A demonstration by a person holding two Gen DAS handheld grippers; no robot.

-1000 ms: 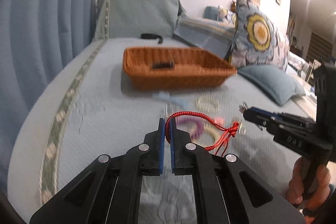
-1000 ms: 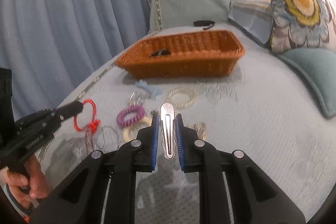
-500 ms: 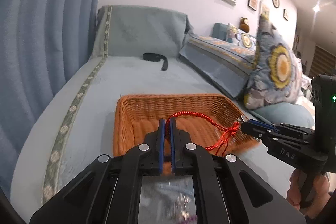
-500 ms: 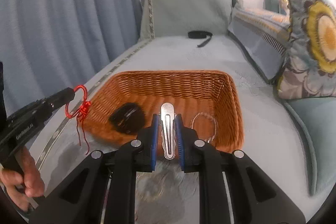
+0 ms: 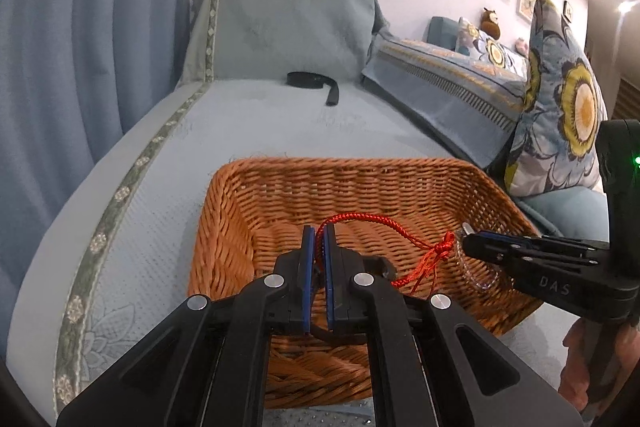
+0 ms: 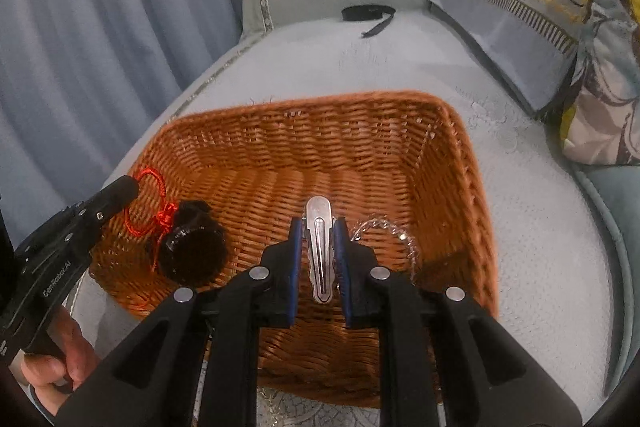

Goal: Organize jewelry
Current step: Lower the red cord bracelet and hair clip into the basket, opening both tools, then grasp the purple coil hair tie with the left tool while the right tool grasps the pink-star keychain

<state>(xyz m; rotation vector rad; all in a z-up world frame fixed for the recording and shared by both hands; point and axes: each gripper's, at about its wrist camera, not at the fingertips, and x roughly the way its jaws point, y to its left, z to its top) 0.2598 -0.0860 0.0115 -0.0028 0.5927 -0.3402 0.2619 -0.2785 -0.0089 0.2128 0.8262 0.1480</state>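
A brown wicker basket (image 5: pixel 400 187) (image 6: pixel 452 131) sits on a blue-covered bed. My left gripper (image 5: pixel 318 231) is shut on a red cord bracelet (image 5: pixel 372 221) and holds it over the basket's near left part; it also shows in the right wrist view (image 6: pixel 150 195). My right gripper (image 6: pixel 318 223) is shut on a silver hair clip (image 6: pixel 319 251) and hovers over the basket's near middle. Inside the basket lie a black scrunchie (image 6: pixel 192 247) and a clear bead bracelet (image 6: pixel 396 235).
A black strap (image 5: pixel 316 83) lies on the bed beyond the basket. A flowered pillow (image 5: pixel 560 107) and folded blanket (image 5: pixel 452 83) stand at the right. A blue curtain (image 5: pixel 80 47) hangs at the left. The bed cover has a patterned border (image 5: pixel 120 195).
Both grippers have moved forward from the jewelry pile on the bed to over the basket, each still holding its item. The basket now fills the near view.
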